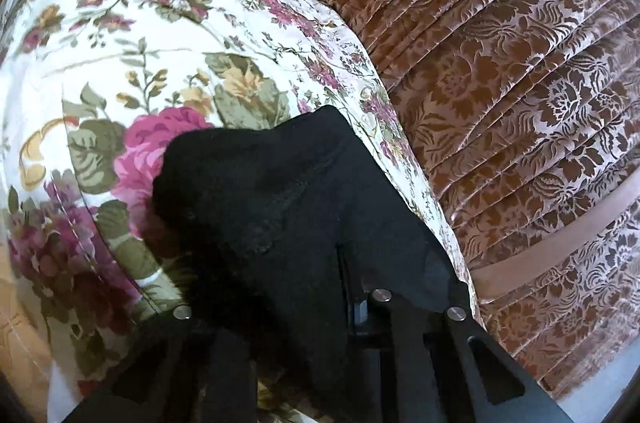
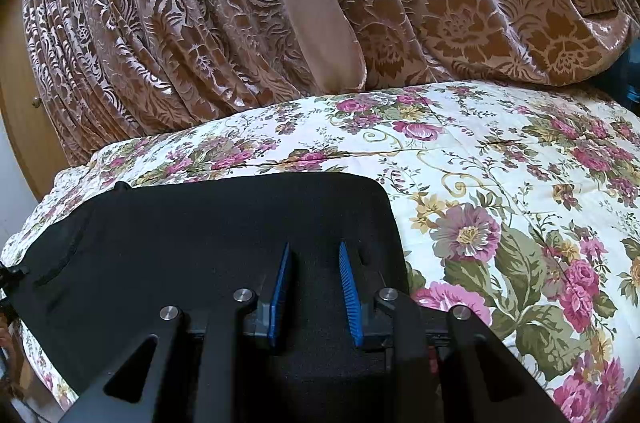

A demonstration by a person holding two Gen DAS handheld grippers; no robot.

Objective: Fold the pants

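The black pants (image 2: 208,235) lie spread on the floral bedspread (image 2: 500,159). My right gripper (image 2: 314,255) is open, its blue pads (image 2: 280,295) apart just above the cloth near its right edge, holding nothing. In the left wrist view a bunch of the black pants (image 1: 256,191) is draped over my left gripper (image 1: 344,263) and lifted off the floral bedspread (image 1: 120,63). The cloth hides the fingers; they look closed on it.
A brown patterned curtain (image 2: 200,3) hangs right behind the bed, and shows at the right in the left wrist view (image 1: 500,63). A wooden cabinet (image 2: 24,127) stands at the far left. The bedspread stretches away to the right.
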